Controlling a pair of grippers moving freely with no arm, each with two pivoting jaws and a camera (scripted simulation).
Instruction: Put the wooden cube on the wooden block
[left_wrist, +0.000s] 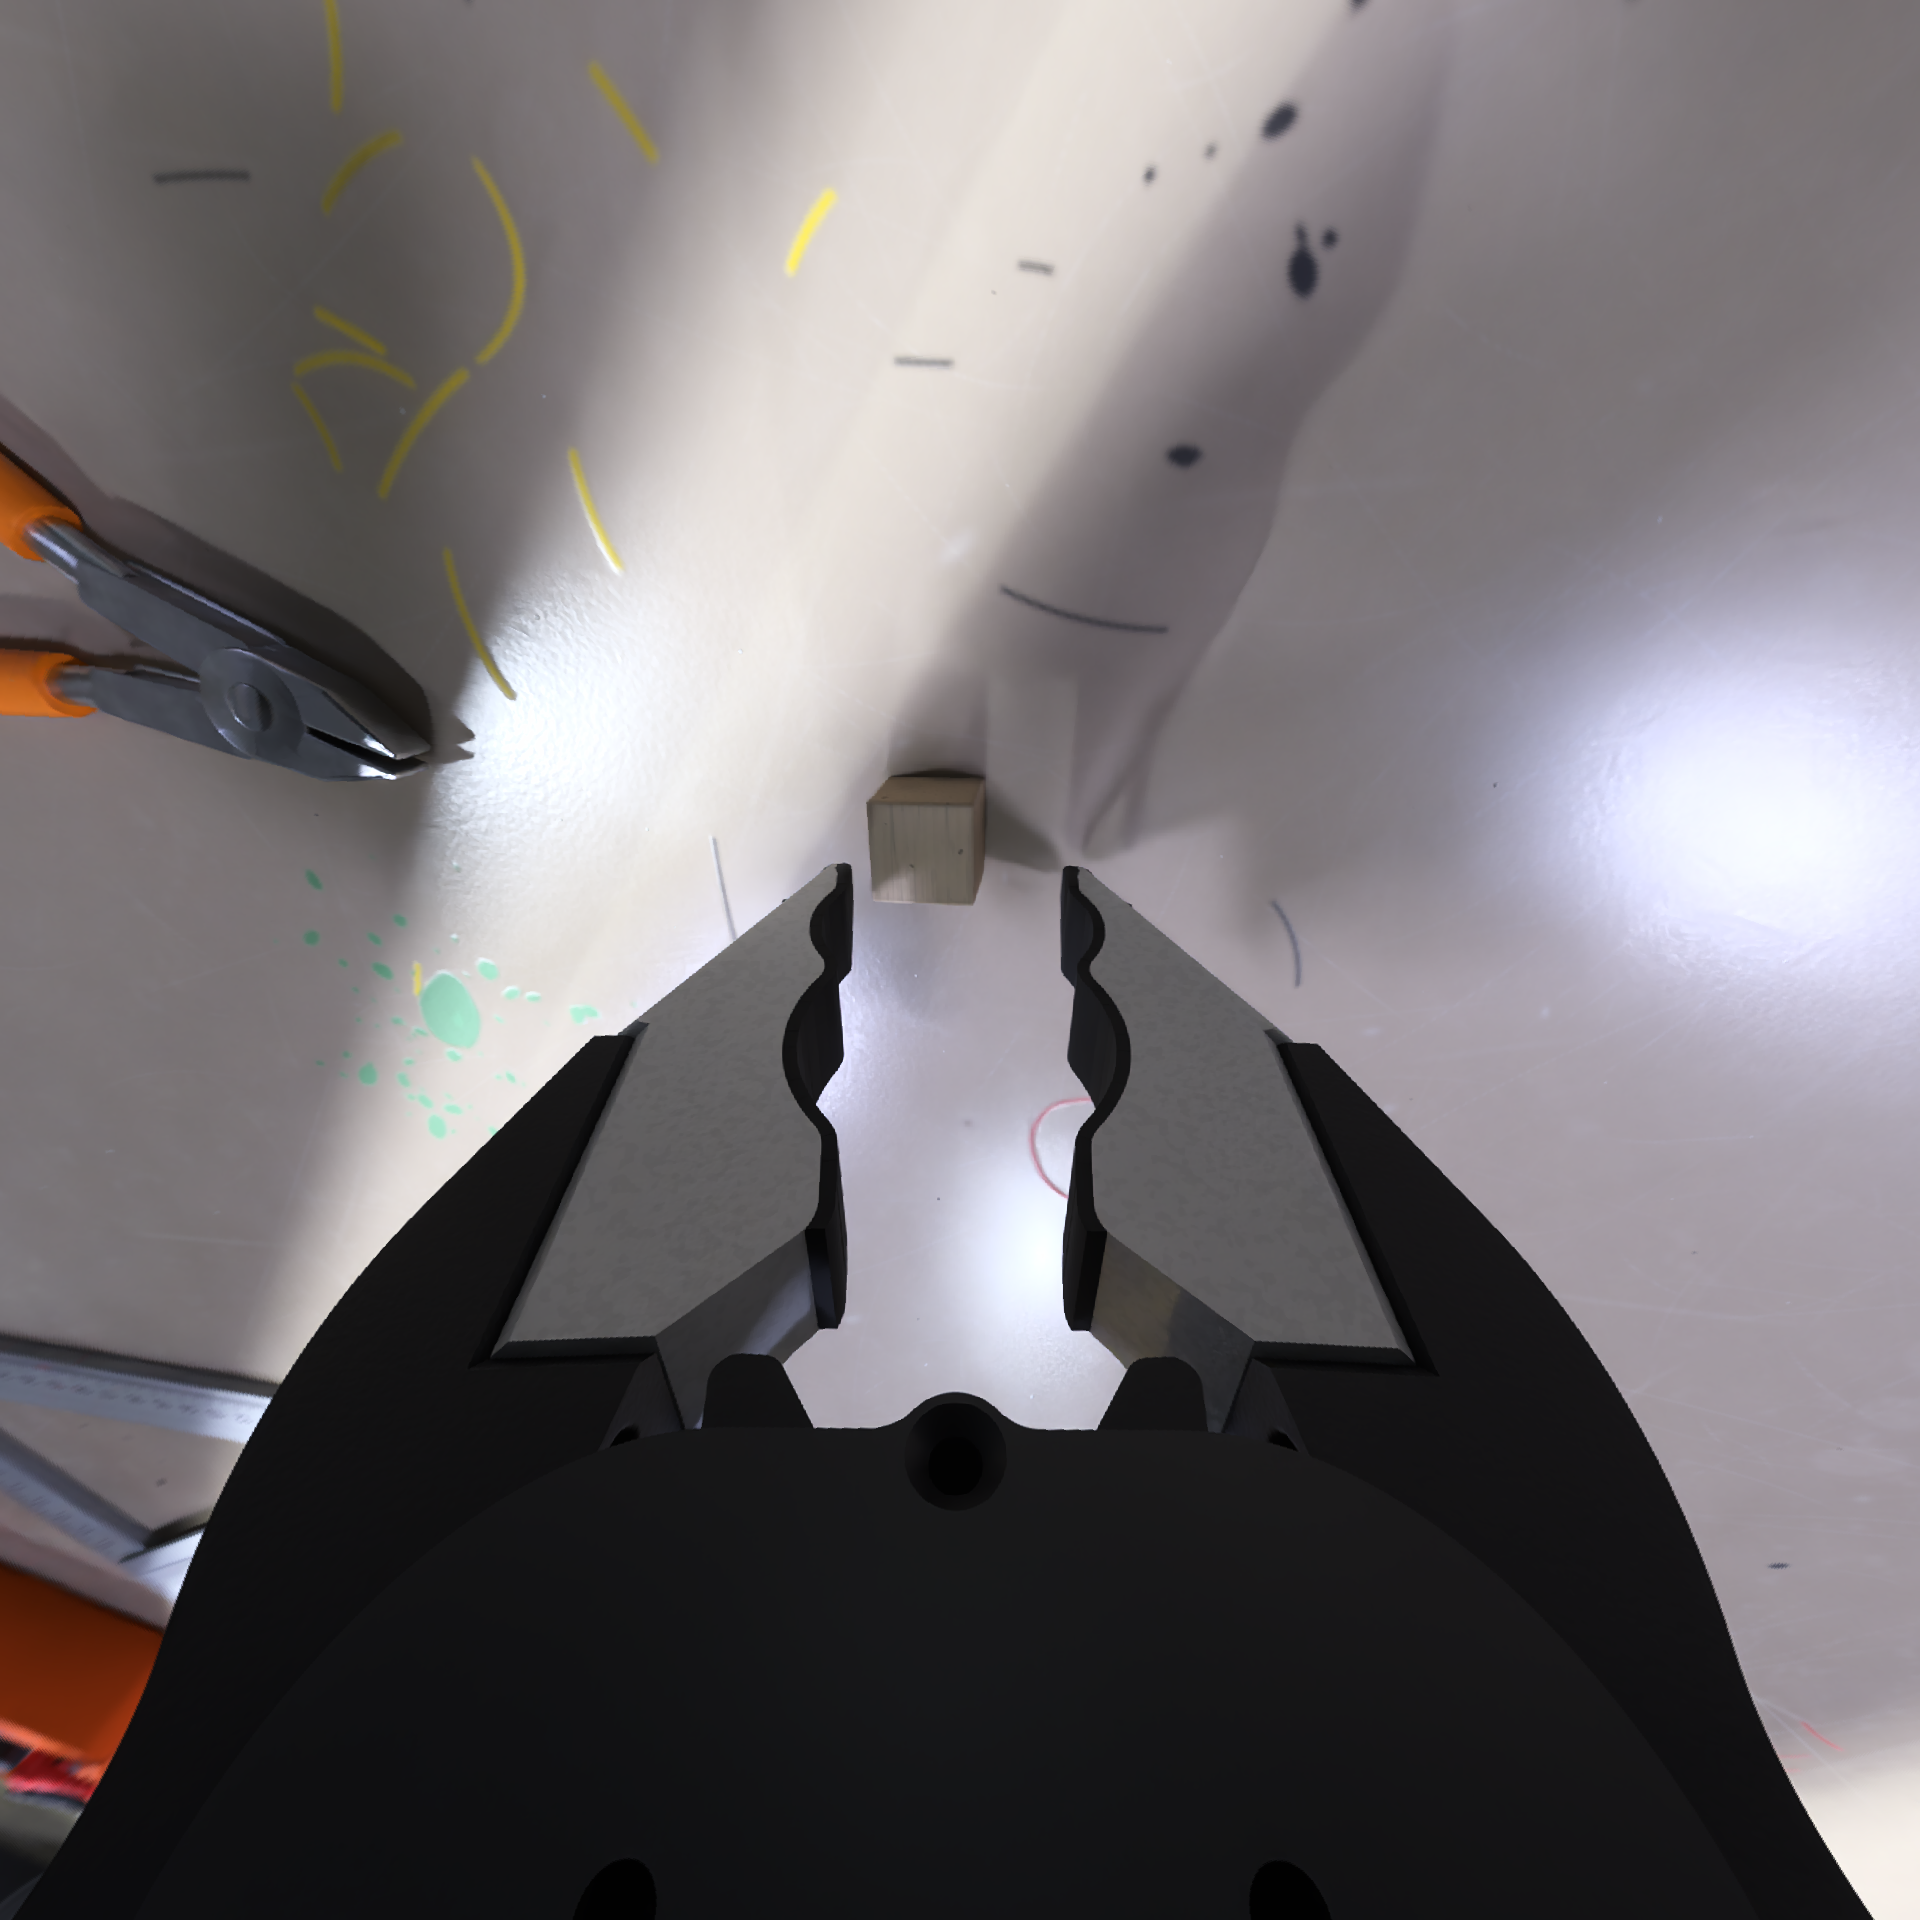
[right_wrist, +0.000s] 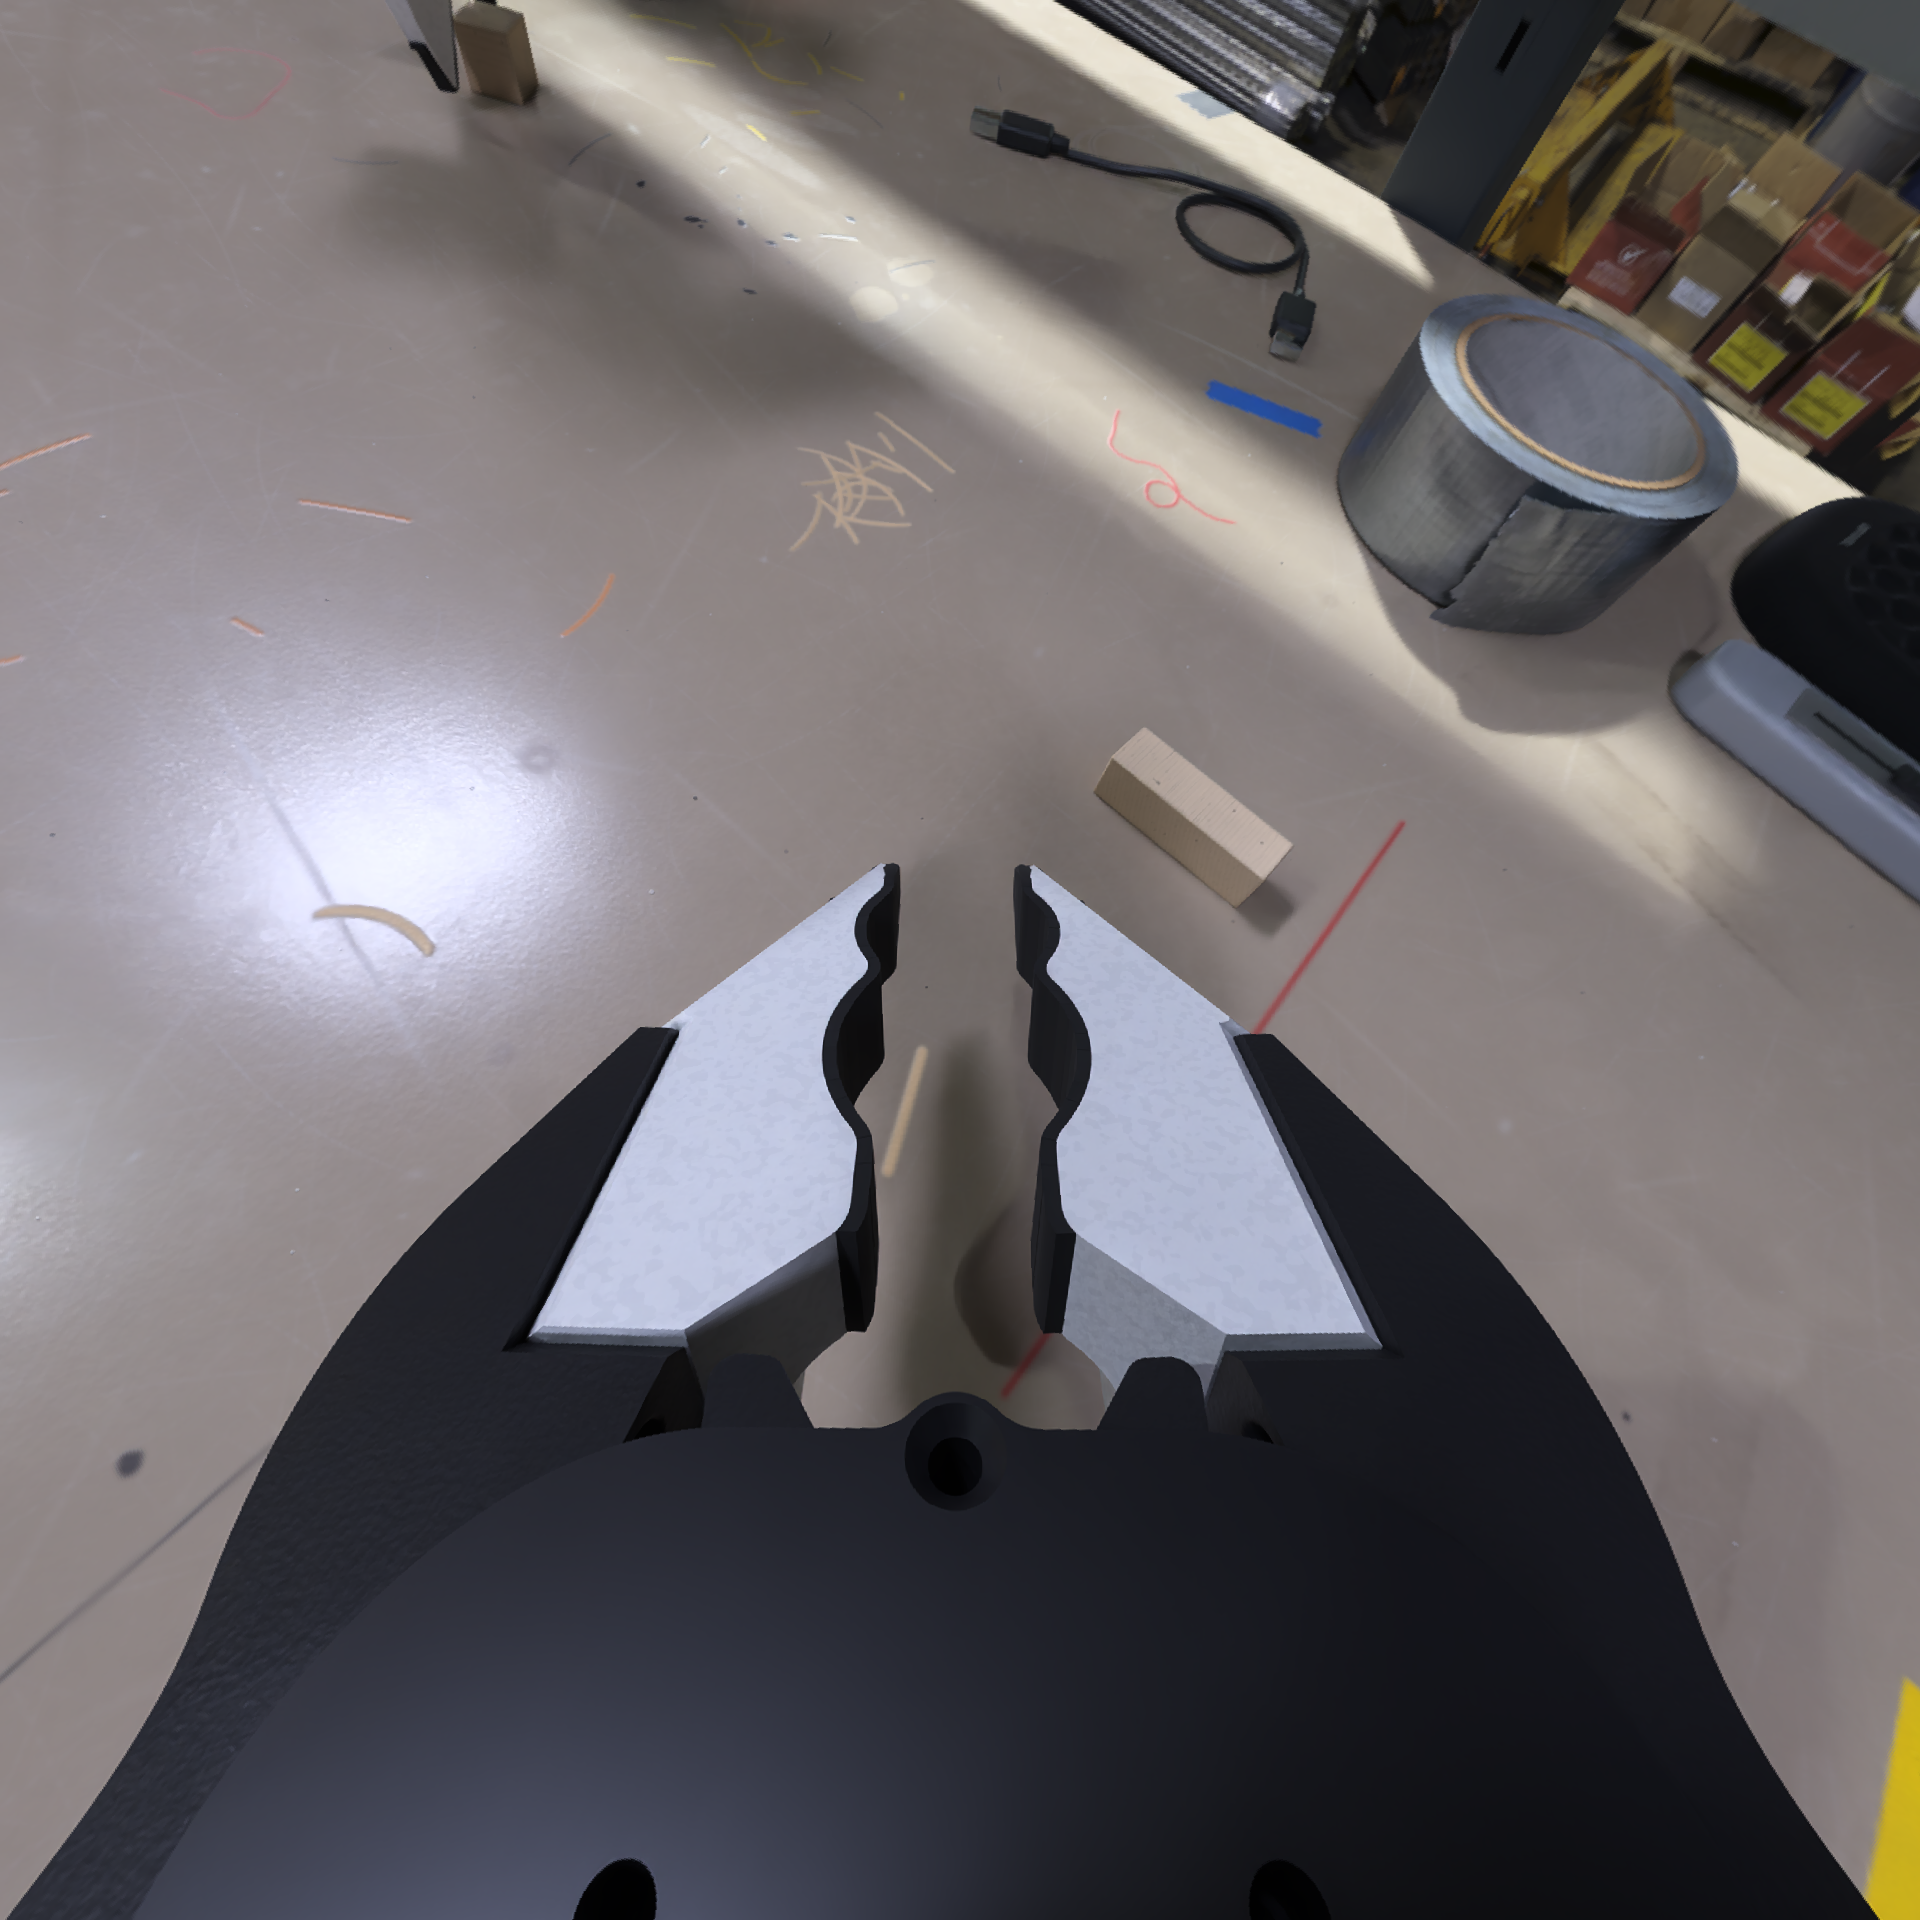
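Note:
The wooden cube (left_wrist: 925, 840) stands on the pale table, just beyond my left gripper's (left_wrist: 958, 883) fingertips and slightly left of their centre line. The left gripper is open and empty, its jaws wider than the cube. The wooden block (right_wrist: 1195, 816), a pale oblong, lies flat on the table ahead and to the right of my right gripper (right_wrist: 956, 878). The right gripper is open with a narrower gap and holds nothing. In the right wrist view the cube (right_wrist: 497, 52) shows far off at the top left, with a finger of the left gripper (right_wrist: 428, 42) beside it.
Pliers with orange handles (left_wrist: 260, 686) lie left of the cube, and a metal ruler (left_wrist: 104, 1392) is at the lower left. A grey tape roll (right_wrist: 1538, 468), a black cable (right_wrist: 1195, 197) and a grey and black device (right_wrist: 1818, 675) lie beyond and right of the block.

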